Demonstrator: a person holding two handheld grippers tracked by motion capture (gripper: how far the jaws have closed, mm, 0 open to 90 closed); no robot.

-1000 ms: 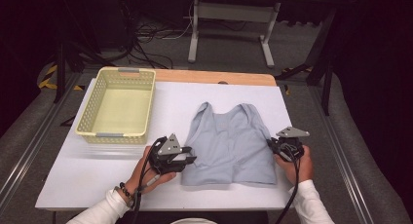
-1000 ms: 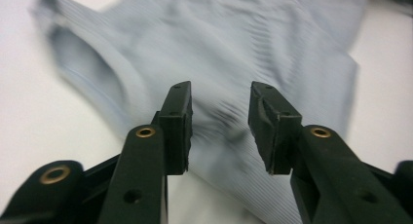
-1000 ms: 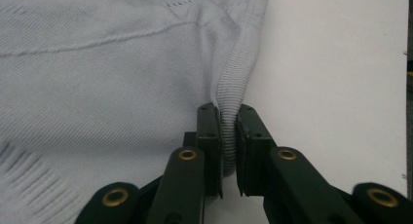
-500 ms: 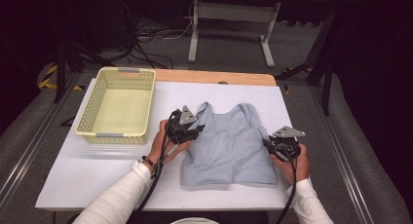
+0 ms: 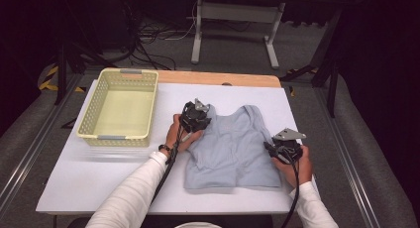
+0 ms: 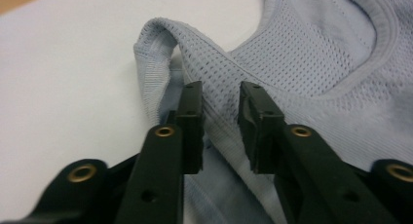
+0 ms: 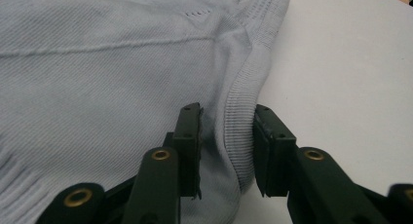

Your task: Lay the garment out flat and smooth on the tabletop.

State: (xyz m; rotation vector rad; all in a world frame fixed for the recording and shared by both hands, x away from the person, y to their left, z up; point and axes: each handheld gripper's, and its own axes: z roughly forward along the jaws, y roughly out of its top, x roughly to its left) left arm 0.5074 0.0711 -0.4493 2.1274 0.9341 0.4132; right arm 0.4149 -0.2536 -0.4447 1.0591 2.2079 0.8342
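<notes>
A light blue sleeveless mesh top [image 5: 228,143] lies flat on the white table [image 5: 94,181], neck toward the far side. My left gripper [image 5: 198,115] is at its left shoulder strap. In the left gripper view the strap [image 6: 160,44] is humped up and the open jaws of that gripper [image 6: 221,95] straddle the fabric. My right gripper [image 5: 271,146] rests at the top's right side edge. Its jaws [image 7: 226,114] stand apart around the ribbed hem [image 7: 241,112] without pinching it.
A pale yellow perforated basket [image 5: 119,137] stands empty at the left of the table. A wooden strip [image 5: 218,78] runs along the table's far edge. Bare white surface lies in front of the basket and right of the top.
My left gripper has moved away from the top's lower left corner, forward to the left shoulder strap. The right gripper has stayed at the right side edge.
</notes>
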